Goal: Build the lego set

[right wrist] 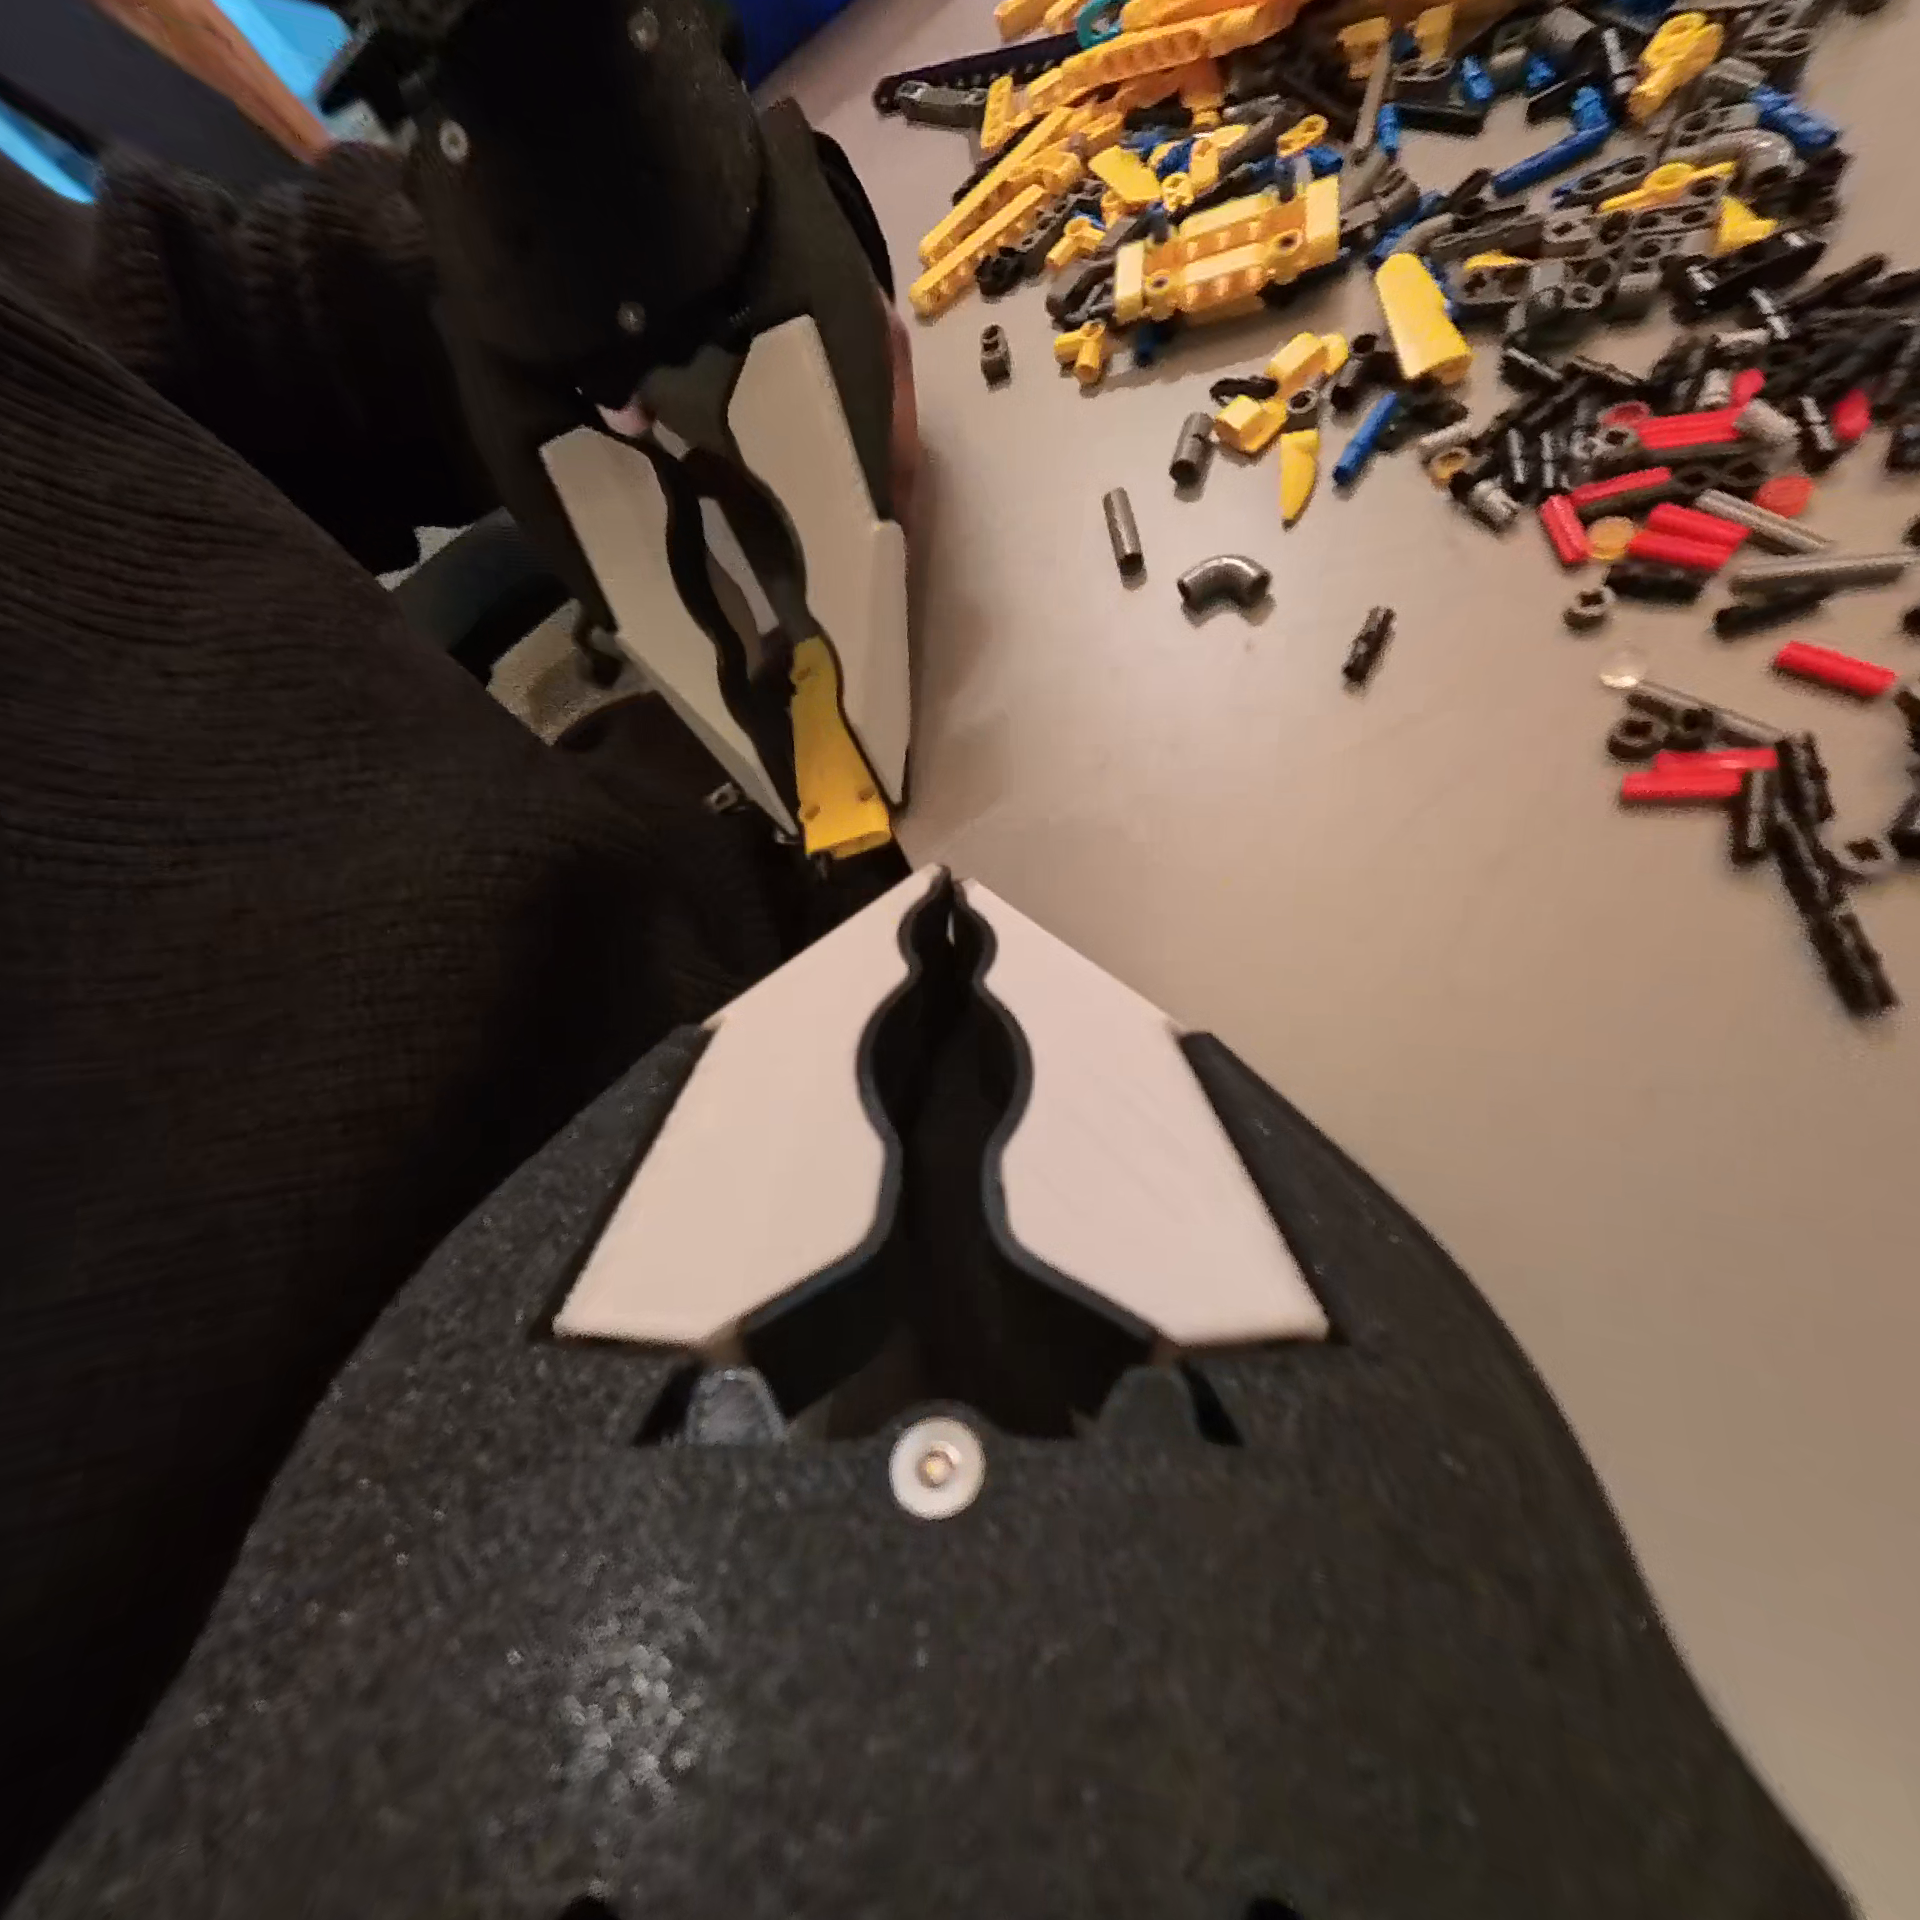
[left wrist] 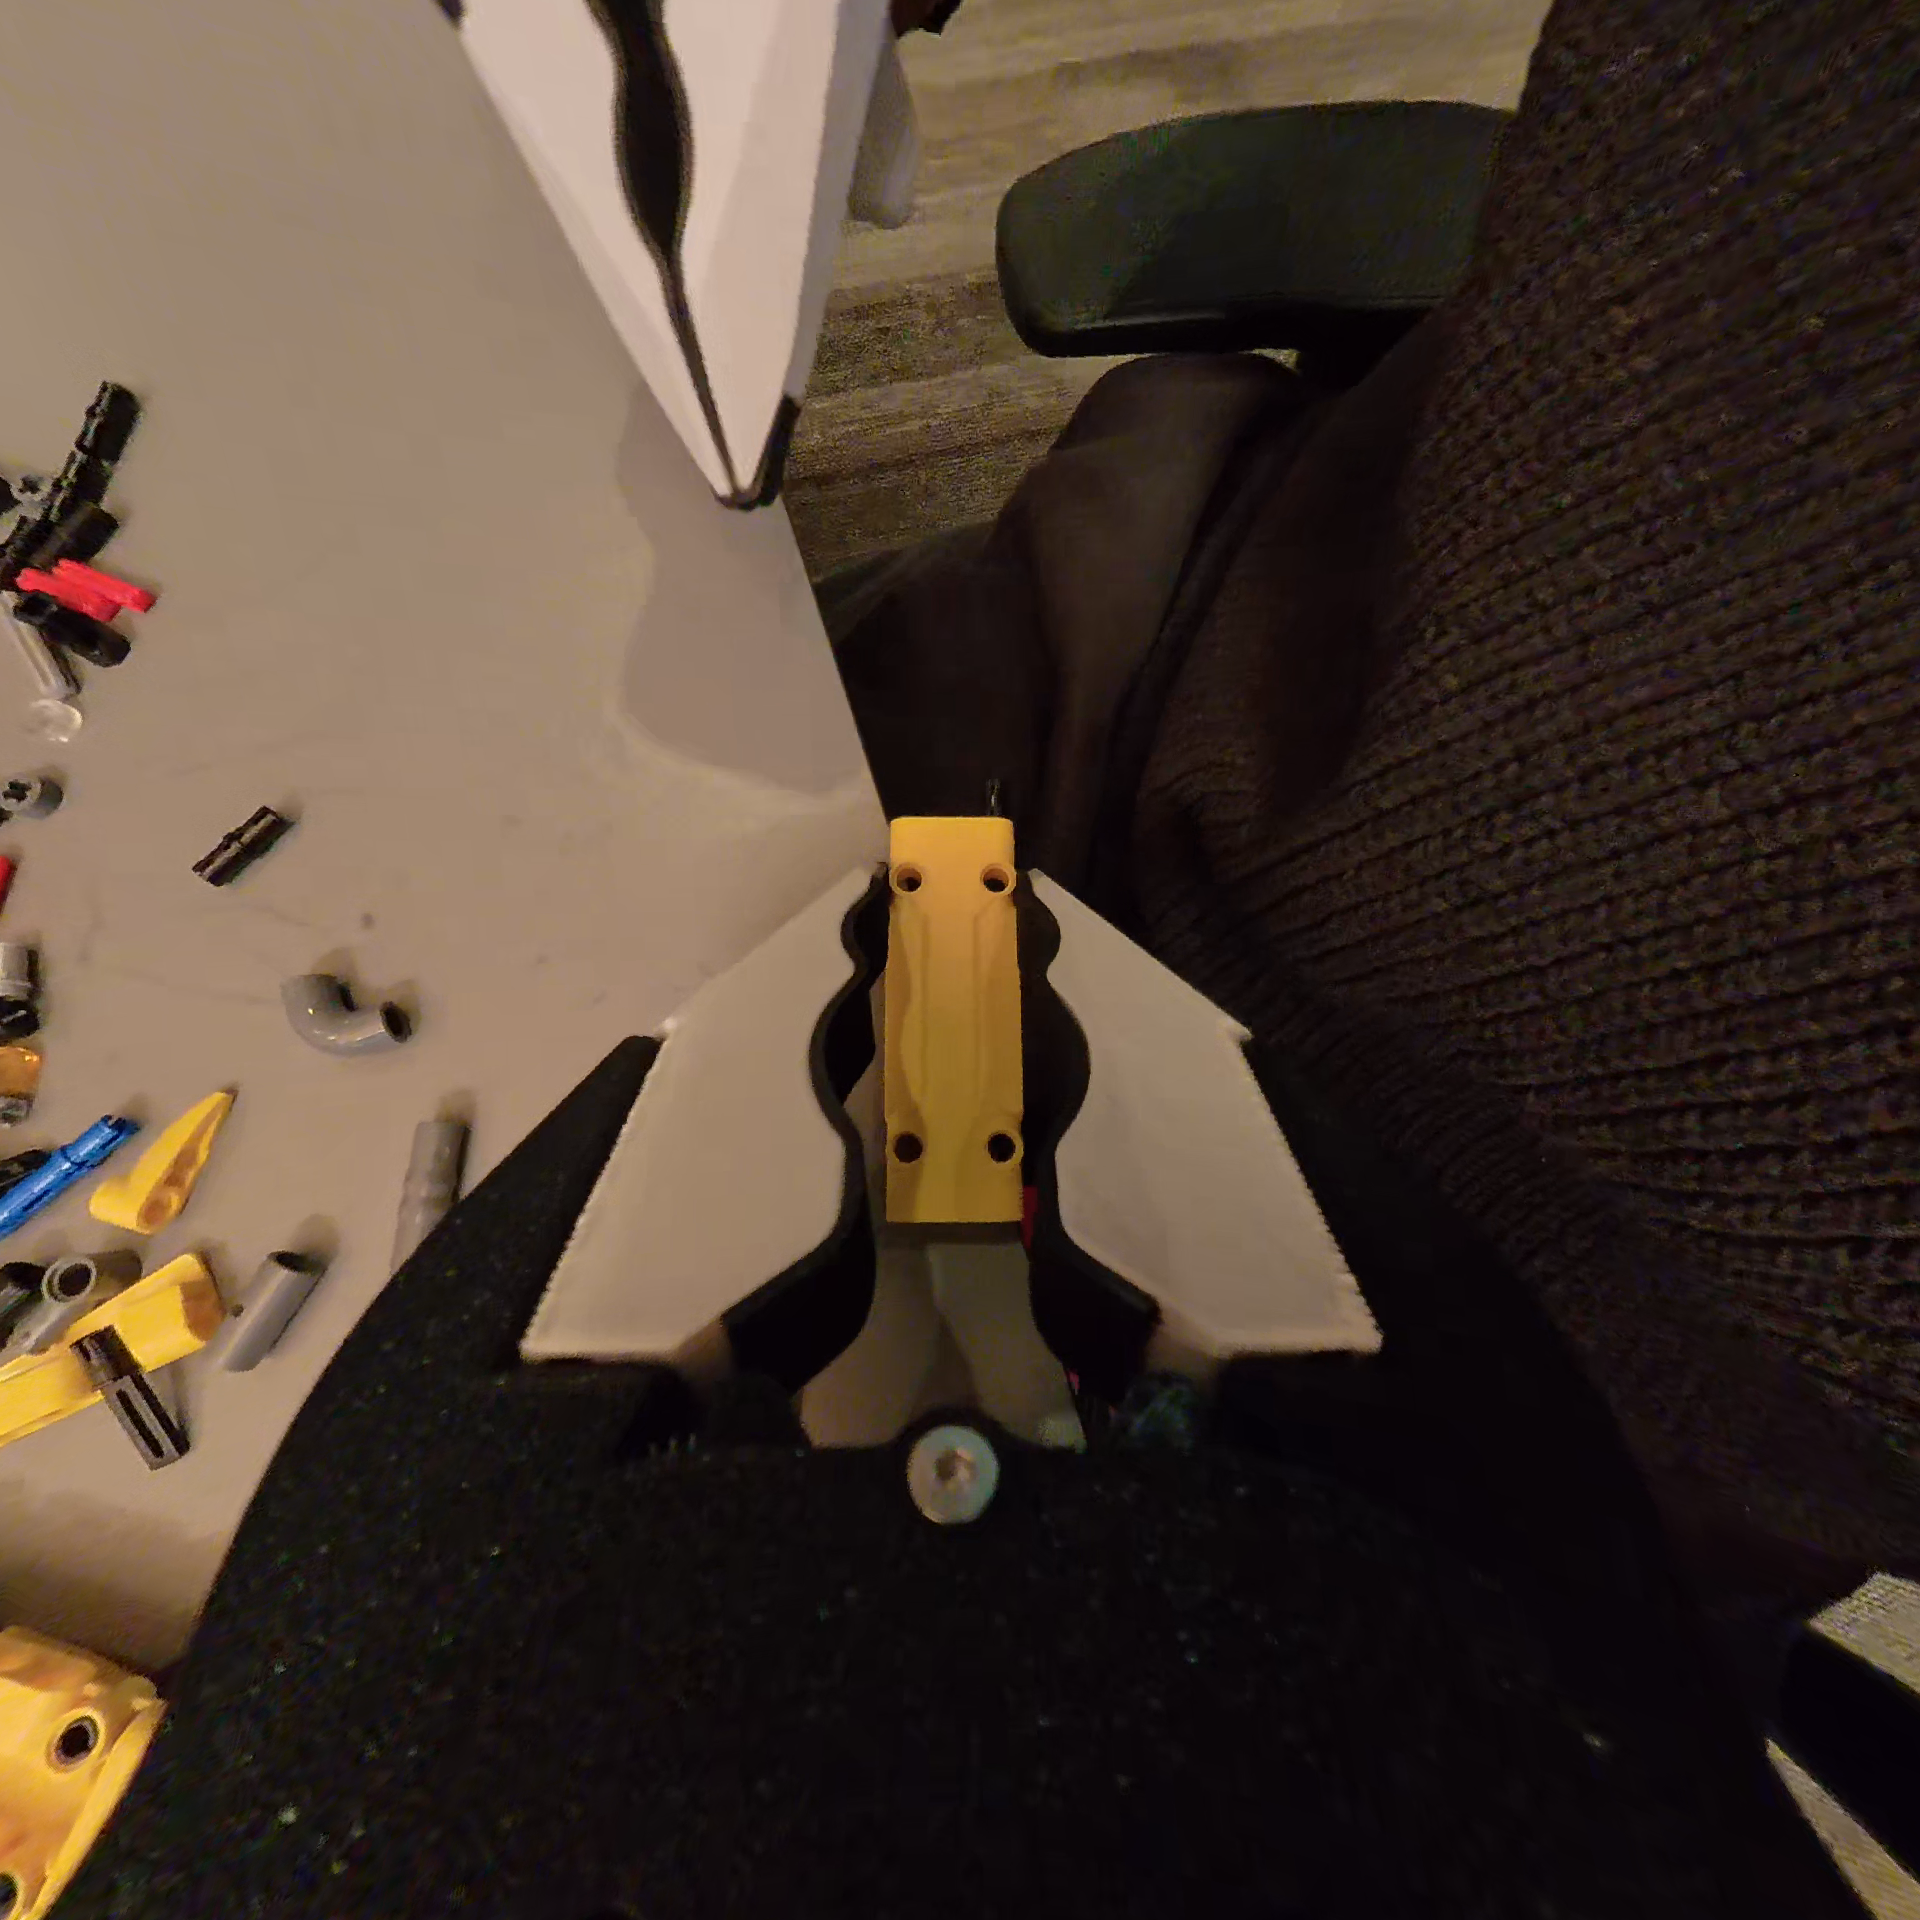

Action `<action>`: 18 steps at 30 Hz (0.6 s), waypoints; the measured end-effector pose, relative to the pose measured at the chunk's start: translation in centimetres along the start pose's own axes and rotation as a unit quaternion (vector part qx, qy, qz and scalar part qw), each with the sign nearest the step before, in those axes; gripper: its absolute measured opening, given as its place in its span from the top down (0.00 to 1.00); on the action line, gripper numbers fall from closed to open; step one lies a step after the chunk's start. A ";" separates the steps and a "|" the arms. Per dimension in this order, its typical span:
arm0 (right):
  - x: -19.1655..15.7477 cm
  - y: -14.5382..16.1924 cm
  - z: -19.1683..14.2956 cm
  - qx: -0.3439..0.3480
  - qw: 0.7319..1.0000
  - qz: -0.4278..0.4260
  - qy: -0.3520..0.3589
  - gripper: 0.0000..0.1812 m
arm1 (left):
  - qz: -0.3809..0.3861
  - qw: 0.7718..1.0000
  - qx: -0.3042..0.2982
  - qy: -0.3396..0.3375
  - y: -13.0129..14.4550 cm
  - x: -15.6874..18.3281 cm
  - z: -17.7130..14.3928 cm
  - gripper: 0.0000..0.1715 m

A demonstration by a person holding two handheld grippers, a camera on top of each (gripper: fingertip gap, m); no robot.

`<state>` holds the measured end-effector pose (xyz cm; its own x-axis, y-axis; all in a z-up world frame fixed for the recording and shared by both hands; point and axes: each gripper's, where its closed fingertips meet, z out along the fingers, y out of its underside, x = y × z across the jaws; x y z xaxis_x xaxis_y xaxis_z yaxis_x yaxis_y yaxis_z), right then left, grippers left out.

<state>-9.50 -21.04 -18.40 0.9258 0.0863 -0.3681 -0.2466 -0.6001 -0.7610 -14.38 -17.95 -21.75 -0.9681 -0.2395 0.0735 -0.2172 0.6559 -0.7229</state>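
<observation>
Lighting: dim, warm indoor light with a yellowish cast in both views. Desk (left wrist: 436,582) evenly lit, without glare. Shadows: a soft grey patch near the desk's edge in the left wrist view; faint short ones beside the loose parts (right wrist: 1455,312). Dark knit fabric (left wrist: 1610,831) loses detail in the darkest areas. Focus: left wrist view fairly sharp; right wrist view smeared, the parts at the desk's far edge blurred. Distortion: strong wide-angle bending toward all frame edges. Visible grain in dark areas.

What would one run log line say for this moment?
left gripper: shut on yellow panel | right gripper: shut, empty | loose parts on table
</observation>
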 end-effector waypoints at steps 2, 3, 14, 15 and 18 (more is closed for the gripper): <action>-0.4 0.7 -0.4 0.011 1.000 0.004 0.013 1.00 | -0.002 1.000 0.003 -0.002 -0.1 -0.1 -0.1 0.86; -0.7 1.0 -0.6 0.016 1.000 0.009 0.017 1.00 | -0.001 1.000 0.008 -0.006 -0.2 -0.2 -0.2 0.86; -2.9 10.6 5.1 -0.123 0.988 -0.092 0.014 0.93 | 0.002 0.999 0.000 -0.041 0.1 -0.8 -0.1 0.86; -3.0 11.0 5.8 -0.139 0.984 -0.113 0.009 0.93 | -0.001 0.999 0.001 -0.039 0.1 -0.8 -0.1 0.86; -3.3 12.1 7.4 -0.176 0.972 -0.153 -0.009 0.93 | -0.007 0.999 0.002 -0.035 0.1 -0.8 -0.2 0.86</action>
<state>-17.67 -22.70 -30.29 0.9342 0.3163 -0.1652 0.1563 -0.7789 -0.6073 -13.61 -17.56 -21.78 -0.9536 -0.2989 0.0350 -0.2301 0.6493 -0.7249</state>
